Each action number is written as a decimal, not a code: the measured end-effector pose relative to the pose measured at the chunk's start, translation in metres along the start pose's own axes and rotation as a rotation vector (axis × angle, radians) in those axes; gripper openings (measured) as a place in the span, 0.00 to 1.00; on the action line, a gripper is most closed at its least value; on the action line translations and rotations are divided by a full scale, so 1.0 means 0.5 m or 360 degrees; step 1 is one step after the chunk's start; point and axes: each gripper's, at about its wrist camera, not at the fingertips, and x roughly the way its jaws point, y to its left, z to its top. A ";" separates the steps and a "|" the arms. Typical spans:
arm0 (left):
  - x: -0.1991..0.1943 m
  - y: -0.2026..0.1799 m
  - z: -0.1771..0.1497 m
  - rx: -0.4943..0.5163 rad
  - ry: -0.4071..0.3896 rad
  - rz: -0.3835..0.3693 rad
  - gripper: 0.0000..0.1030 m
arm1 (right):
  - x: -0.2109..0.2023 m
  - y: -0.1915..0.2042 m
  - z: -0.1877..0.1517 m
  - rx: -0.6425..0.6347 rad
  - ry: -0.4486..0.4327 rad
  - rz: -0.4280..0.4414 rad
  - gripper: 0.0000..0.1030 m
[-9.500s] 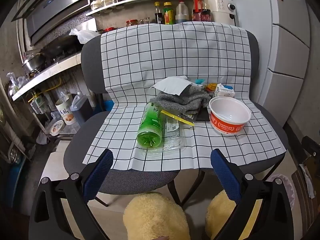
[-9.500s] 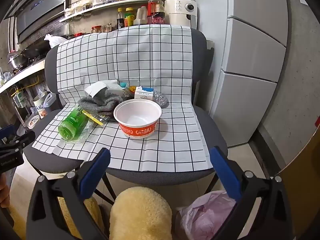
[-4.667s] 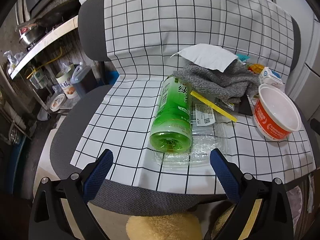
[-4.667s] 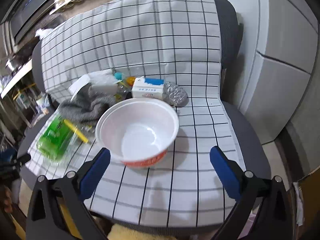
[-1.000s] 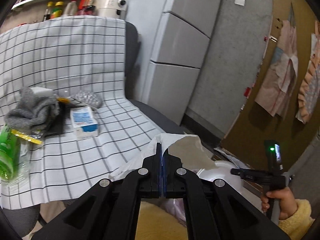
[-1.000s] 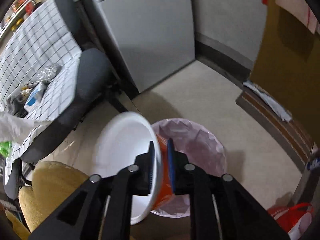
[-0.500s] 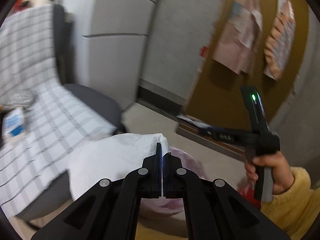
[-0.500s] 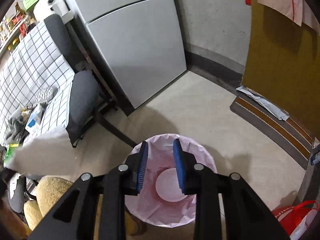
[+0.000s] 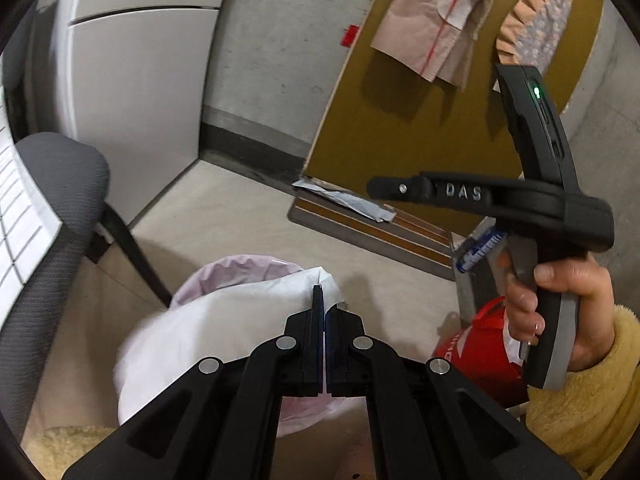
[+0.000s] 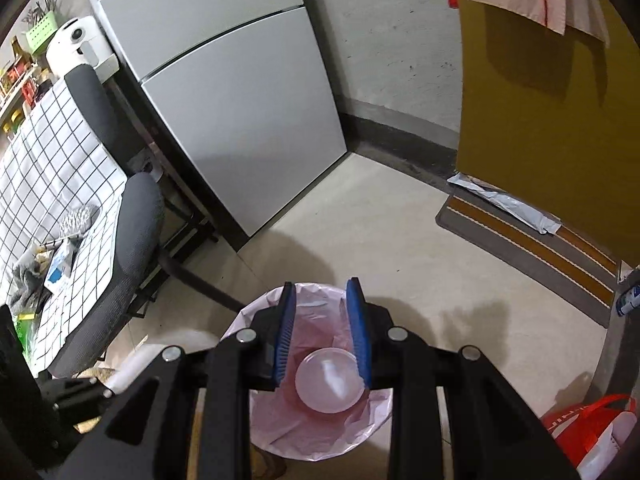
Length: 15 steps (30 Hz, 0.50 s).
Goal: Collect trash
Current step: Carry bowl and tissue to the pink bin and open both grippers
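Fingers (image 9: 318,300) of the left gripper (image 9: 323,320) are clamped on a white paper sheet (image 9: 208,332), whose long side runs from their tips down toward the lower left of the frame, over the pink-lined bin (image 9: 240,272). Fingers (image 10: 354,300) of the right gripper (image 10: 320,300) stand slightly parted with nothing between them, having just been opening. Below them, at lower centre, the white bowl (image 10: 330,380) lies mouth-up inside the bin.

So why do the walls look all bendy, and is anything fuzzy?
Left wrist view: the fisheye lens bows the fridge, and the chair edge is smeared. Right wrist view: the same bending, but sharp, with soft shadows on the floor beside the bin.
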 end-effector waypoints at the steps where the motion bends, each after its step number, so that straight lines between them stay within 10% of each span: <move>1: 0.003 -0.002 0.000 0.0008 -0.0003 0.0000 0.00 | -0.002 -0.002 0.001 -0.0001 -0.0005 -0.0004 0.25; 12: 0.063 0.040 -0.017 -0.0064 0.0072 0.0135 0.03 | 0.000 0.008 0.000 -0.0039 0.0000 0.0002 0.25; 15: 0.080 0.053 -0.023 -0.0095 0.0135 0.0156 0.18 | -0.001 0.013 -0.002 -0.0049 0.0009 0.0014 0.30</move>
